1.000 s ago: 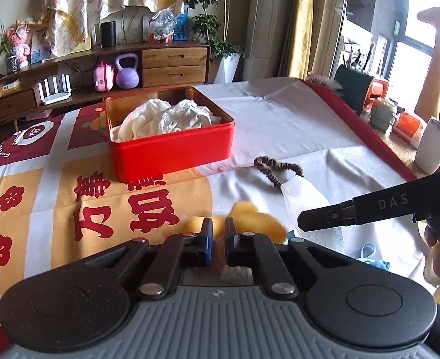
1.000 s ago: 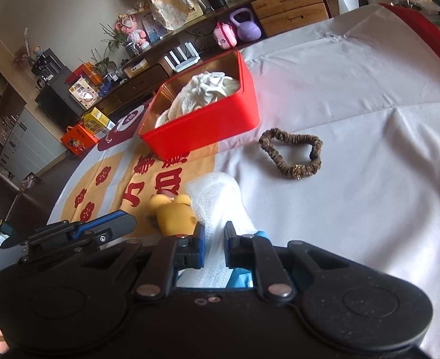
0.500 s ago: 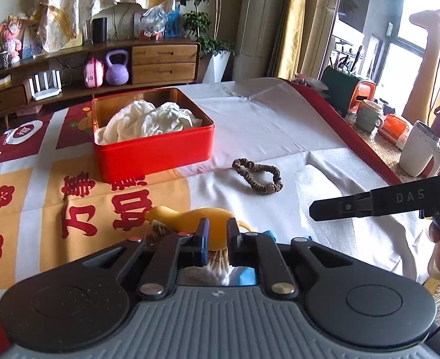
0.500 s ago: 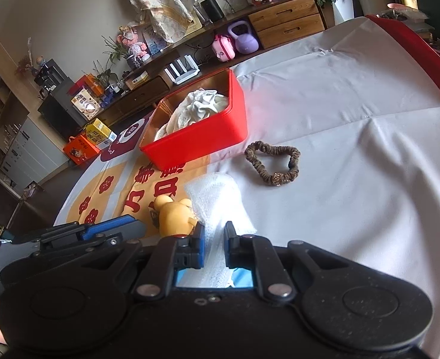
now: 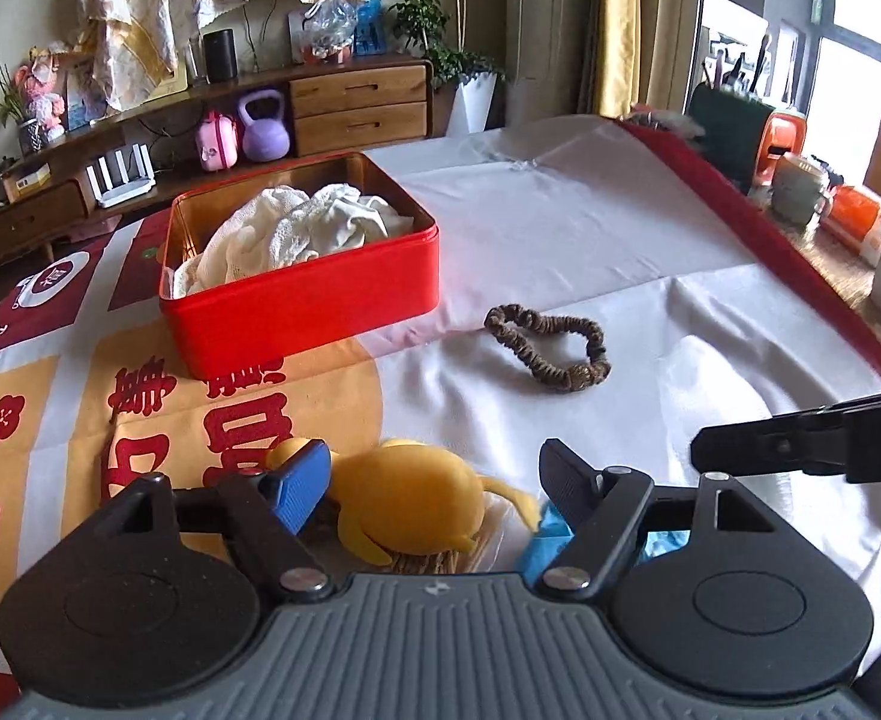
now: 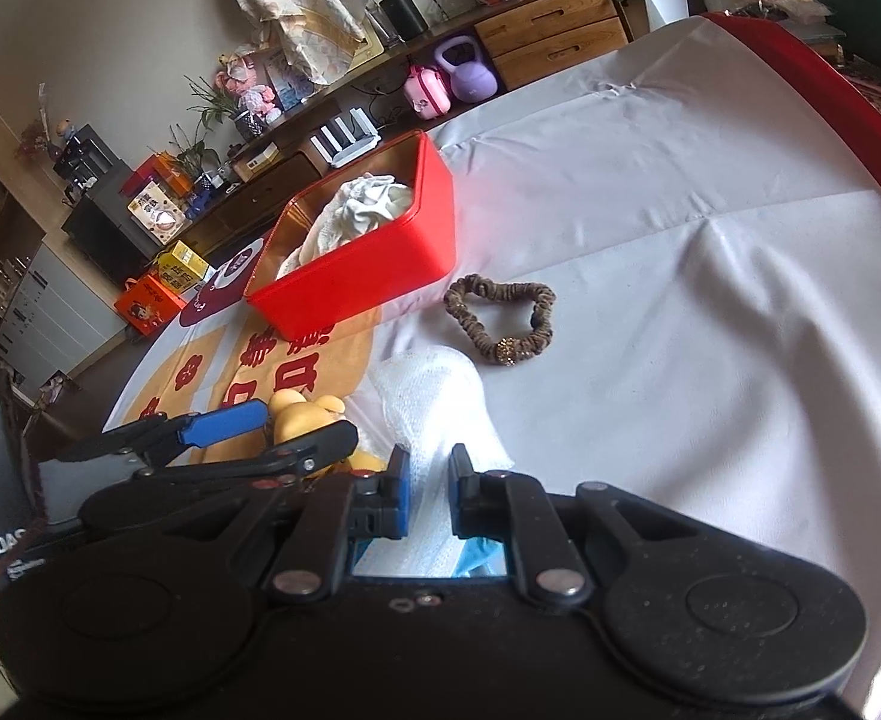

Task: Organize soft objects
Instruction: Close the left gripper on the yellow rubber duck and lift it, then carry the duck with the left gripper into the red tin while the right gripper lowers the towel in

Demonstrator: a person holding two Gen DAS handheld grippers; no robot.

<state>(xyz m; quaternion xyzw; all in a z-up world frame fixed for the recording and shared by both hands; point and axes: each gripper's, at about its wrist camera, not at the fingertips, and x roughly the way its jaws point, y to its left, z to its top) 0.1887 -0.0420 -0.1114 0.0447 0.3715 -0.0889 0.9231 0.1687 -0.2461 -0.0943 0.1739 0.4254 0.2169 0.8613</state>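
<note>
A yellow plush toy [image 5: 407, 495] lies on the table between the spread jaws of my open left gripper [image 5: 434, 489]; it also shows in the right wrist view [image 6: 296, 414]. My right gripper [image 6: 427, 495] is shut on a white gauze cloth [image 6: 434, 402] that lies over a blue item [image 6: 476, 558]. A brown scrunchie [image 5: 545, 348] lies on the white tablecloth, also seen in the right wrist view [image 6: 503, 318]. The red tin box [image 5: 302, 300] holds a white cloth [image 5: 296, 228].
The table carries a white cloth with red and yellow print [image 5: 140, 420]. Cups and containers [image 5: 800, 192] stand past the red right edge. A wooden sideboard [image 5: 350, 108] with a purple kettlebell [image 5: 263, 132] is behind.
My left gripper has opened from shut and now straddles the yellow plush toy. My right gripper stays shut on the gauze cloth and has shifted slightly.
</note>
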